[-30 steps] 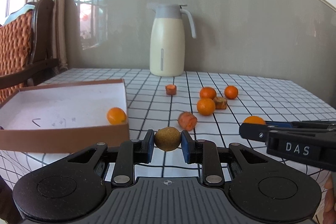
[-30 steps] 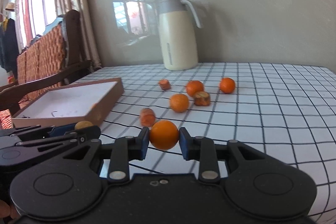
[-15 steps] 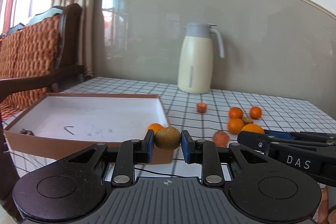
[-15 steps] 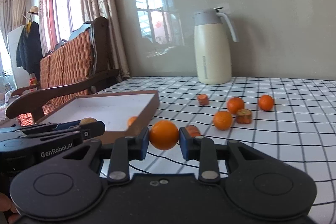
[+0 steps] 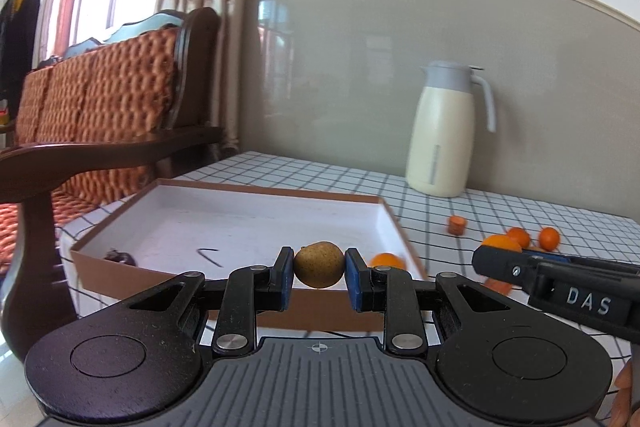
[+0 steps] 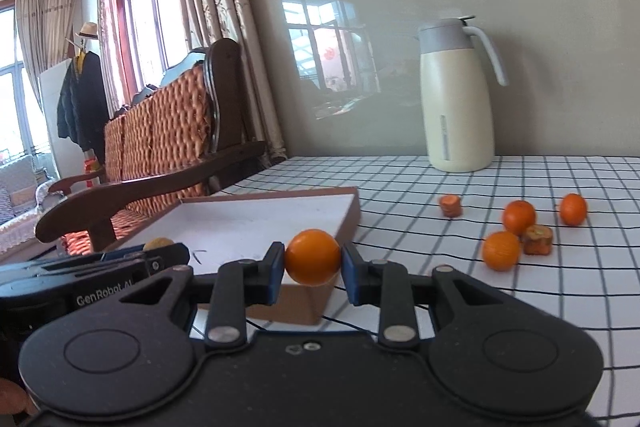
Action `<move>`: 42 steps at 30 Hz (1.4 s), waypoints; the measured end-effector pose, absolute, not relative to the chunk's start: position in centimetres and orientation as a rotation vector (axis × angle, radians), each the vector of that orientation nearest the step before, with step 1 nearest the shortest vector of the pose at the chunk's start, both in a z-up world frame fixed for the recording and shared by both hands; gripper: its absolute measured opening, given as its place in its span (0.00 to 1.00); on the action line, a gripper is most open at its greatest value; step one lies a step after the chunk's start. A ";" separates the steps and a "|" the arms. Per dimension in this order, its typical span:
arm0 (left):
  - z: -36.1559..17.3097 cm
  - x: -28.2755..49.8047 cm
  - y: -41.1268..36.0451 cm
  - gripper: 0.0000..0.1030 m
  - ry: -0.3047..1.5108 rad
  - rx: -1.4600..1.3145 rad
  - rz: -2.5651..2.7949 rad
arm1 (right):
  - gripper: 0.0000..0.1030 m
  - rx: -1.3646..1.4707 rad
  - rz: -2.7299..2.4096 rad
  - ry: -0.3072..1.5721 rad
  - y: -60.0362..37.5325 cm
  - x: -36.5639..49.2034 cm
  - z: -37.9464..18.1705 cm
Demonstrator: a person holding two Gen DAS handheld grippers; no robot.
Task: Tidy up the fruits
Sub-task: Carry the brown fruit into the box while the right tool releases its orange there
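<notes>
My left gripper is shut on a brown-green kiwi, held above the near wall of a shallow brown box with a white floor. An orange lies in the box's near right corner. My right gripper is shut on an orange, just in front of the same box, at its right corner. In the right wrist view the left gripper shows at the left with the kiwi in it. Several loose oranges and carrot pieces lie on the checked tablecloth to the right.
A cream jug with a grey lid stands at the back of the table, by the grey wall. A wooden bench with an orange woven cushion stands left of the table. A small dark object and a bent wire lie in the box.
Both grippers have swung left towards the box, each keeping its fruit. The box now fills the middle of both views and the loose fruit has slid to the right.
</notes>
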State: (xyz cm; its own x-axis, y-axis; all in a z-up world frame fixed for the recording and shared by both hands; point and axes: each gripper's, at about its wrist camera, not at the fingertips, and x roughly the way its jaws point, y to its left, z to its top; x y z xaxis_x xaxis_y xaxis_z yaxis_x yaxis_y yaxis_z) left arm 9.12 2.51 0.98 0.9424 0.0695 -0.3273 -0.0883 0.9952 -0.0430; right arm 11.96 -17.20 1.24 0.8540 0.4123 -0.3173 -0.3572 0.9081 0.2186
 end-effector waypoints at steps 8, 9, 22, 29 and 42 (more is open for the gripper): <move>1.2 9.2 4.9 0.27 0.325 -0.056 0.135 | 0.21 0.163 0.445 0.364 -15.0 13.0 1.2; 1.2 9.2 5.2 0.27 0.323 -0.058 0.141 | 0.21 0.163 0.447 0.362 -14.7 13.1 1.2; 1.9 10.9 9.5 0.27 0.320 -0.066 0.224 | 0.21 0.163 0.444 0.353 -13.0 14.9 1.4; 2.0 12.7 11.5 0.27 0.322 -0.079 0.266 | 0.21 0.158 0.421 0.364 -12.5 16.4 1.2; 1.3 16.3 14.0 0.27 0.353 -0.080 0.340 | 0.21 0.151 0.410 0.402 -11.1 20.3 0.4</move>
State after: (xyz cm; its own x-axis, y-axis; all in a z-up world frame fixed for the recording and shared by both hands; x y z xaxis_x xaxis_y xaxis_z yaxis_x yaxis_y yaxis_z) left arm 16.28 14.03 1.26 0.8823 0.3126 -0.3518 -0.3402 0.9402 -0.0177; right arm 20.33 -11.10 0.43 0.8399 0.4158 -0.3488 -0.3570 0.9073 0.2220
